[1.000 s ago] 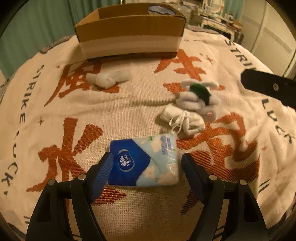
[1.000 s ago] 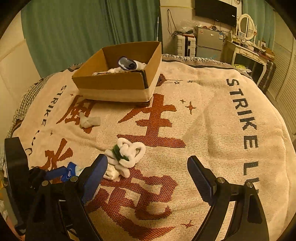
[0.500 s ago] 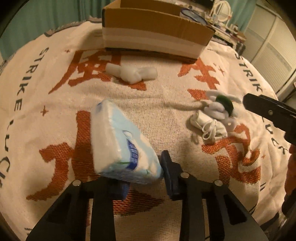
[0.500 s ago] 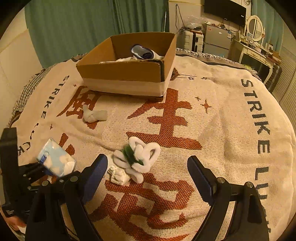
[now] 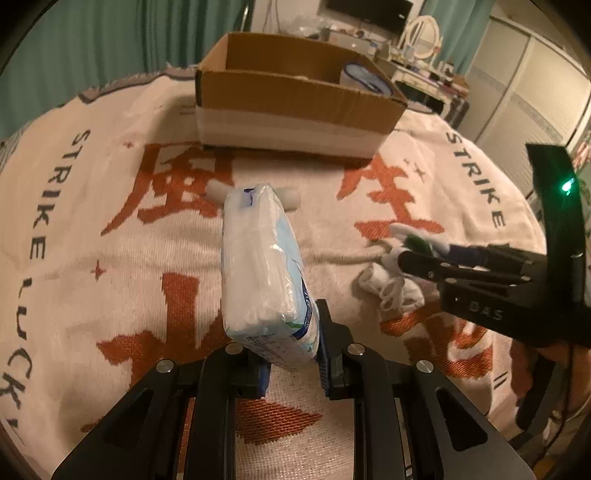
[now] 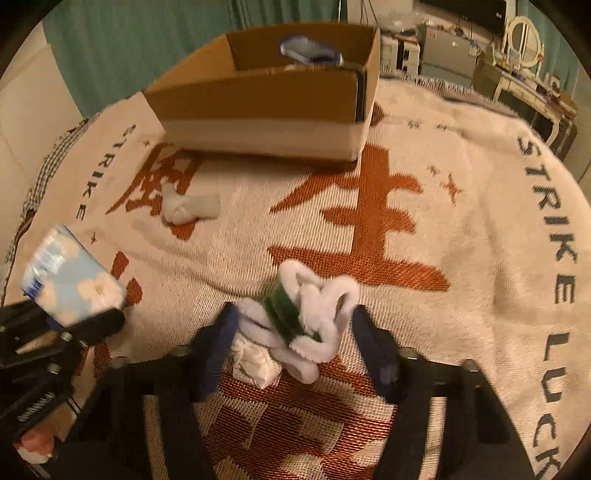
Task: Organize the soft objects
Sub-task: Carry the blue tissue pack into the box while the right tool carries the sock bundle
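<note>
lifted off the blanket (image 5: 92,229) since a second ago, the tissue pack (image 5: 262,273) stands clenched in the left claw (image 5: 291,354). right claw (image 6: 295,332), spread wide, now straddles the white fluffy bundle (image 6: 314,317) without gripping; the cardboard box (image 6: 273,110) sits well ahead.

Home bedroom: blanket-covered bed (image 6: 461,258), vanity mirror (image 6: 524,31), curtains (image 6: 147,44).

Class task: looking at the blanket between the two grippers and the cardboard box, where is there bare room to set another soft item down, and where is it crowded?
Bare blanket lies right of the white-and-green plush toy, out to the "STRIKE LUCK" lettering, and between the knotted white sock and the toy. It is crowded near the right gripper, where toy and crumpled white cloth touch.
</note>
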{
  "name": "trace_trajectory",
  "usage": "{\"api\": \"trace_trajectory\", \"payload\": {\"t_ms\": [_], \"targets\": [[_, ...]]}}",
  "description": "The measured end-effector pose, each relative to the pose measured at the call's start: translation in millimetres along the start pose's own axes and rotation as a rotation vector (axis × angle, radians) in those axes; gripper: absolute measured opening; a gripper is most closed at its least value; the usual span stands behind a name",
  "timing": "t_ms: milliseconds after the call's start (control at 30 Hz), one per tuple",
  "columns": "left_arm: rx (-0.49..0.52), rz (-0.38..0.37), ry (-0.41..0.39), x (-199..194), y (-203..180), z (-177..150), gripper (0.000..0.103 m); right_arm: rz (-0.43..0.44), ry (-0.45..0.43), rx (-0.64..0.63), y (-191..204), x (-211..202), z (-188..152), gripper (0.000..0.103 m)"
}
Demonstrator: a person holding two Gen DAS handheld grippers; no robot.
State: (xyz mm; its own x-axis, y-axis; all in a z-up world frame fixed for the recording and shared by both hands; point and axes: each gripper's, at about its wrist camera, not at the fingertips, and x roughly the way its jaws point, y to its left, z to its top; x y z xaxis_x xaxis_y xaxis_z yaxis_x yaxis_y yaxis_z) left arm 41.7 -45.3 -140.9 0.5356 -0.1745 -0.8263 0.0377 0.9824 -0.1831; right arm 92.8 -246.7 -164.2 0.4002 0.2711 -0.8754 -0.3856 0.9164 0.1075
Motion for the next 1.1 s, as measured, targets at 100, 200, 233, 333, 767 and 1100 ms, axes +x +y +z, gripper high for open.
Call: {"api": "trace_trajectory", "payload": {"t_ms": [100, 200, 233, 333, 767, 1100], "targets": [[0.004, -0.007, 0.001, -1.5, -3.8, 2.5, 0.019, -0.011, -0.027, 0.011, -4.8, -8.4, 2.3, 0.027], [0.013, -0.009, 0.002, -4.2, -8.1, 3.6, 0.019, -0.018, -0.066, 0.021, -7.7, -22.4, 5.8, 0.026], [0.015, -0.009, 0.0, -6.1, -9.6, 4.2, 0.019, -0.018, -0.077, 0.019, -7.9, -27.9, 7.1, 0.026], [0.023, -0.012, -0.007, -11.2, -14.1, 7.2, 0.019, -0.015, -0.109, 0.022, -9.5, -43.3, 8.8, 0.026], [0.122, -0.02, -0.153, -43.2, -41.9, 95.6, 0.019, -0.018, -0.33, 0.036, -18.2, -135.6, 48.0, 0.026], [0.167, -0.081, -0.29, -47.3, -32.4, 187.8, 0.019, -0.067, -0.455, -0.062, -17.6, -156.8, 128.9, 0.026]]}}
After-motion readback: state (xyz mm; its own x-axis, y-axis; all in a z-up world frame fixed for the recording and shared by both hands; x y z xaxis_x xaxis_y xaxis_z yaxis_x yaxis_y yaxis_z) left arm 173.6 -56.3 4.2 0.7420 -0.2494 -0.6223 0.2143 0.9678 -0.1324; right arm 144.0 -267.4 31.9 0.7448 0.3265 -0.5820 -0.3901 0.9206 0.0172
